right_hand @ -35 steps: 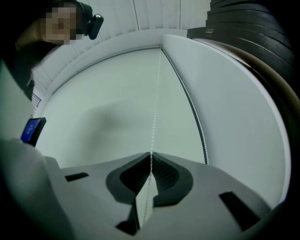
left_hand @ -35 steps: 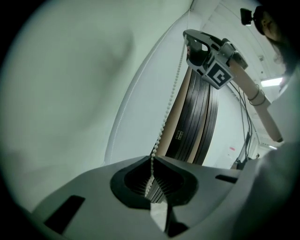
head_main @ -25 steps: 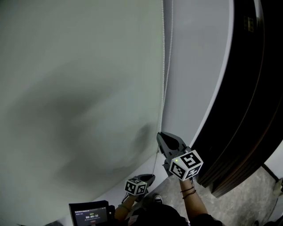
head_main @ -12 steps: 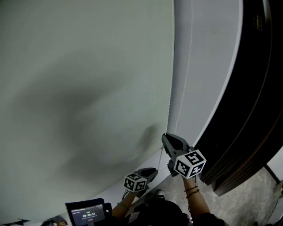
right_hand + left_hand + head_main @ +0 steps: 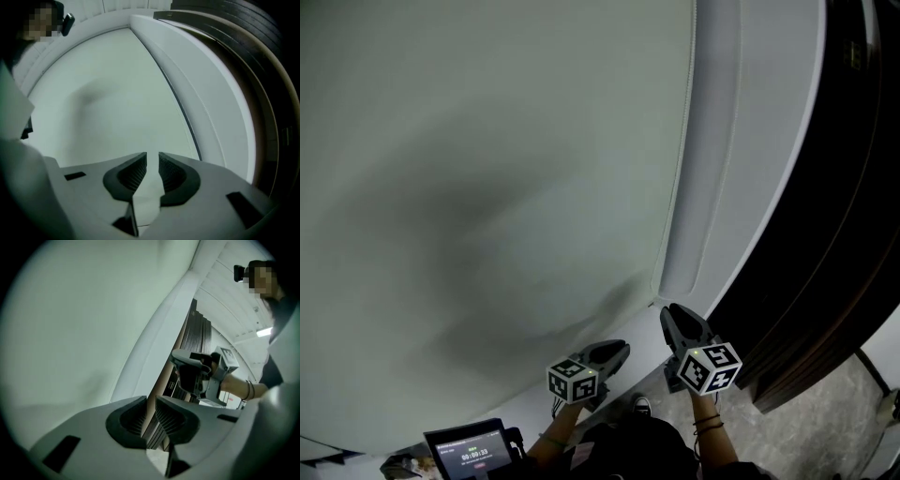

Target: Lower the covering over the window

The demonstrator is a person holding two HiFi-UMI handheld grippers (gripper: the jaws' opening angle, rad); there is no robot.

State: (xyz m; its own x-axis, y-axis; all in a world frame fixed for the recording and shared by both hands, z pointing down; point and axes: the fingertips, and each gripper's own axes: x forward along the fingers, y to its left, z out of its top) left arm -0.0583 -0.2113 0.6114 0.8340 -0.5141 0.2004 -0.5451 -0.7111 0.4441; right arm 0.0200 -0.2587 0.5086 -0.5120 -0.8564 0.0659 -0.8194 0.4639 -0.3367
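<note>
Only the head view shows a lit screen point(image 5: 469, 452) below the left claw point(image 5: 617, 350).

The right gripper point(image 5: 677, 317) points ahead, its jaws just opened a little with nothing between them. Beside it, the left gripper point(image 5: 614, 352) holds its jaws slightly apart, empty.

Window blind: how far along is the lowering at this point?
Done: the blind hangs far down, filling most of the head view. In hand: nothing; the right claw has just been opening its jaws, with nothing between them, and the left claw is open and empty. The bead chain hangs free by the window frame. Left: possibly another pull; the bottom edge is hard to make out.
</note>
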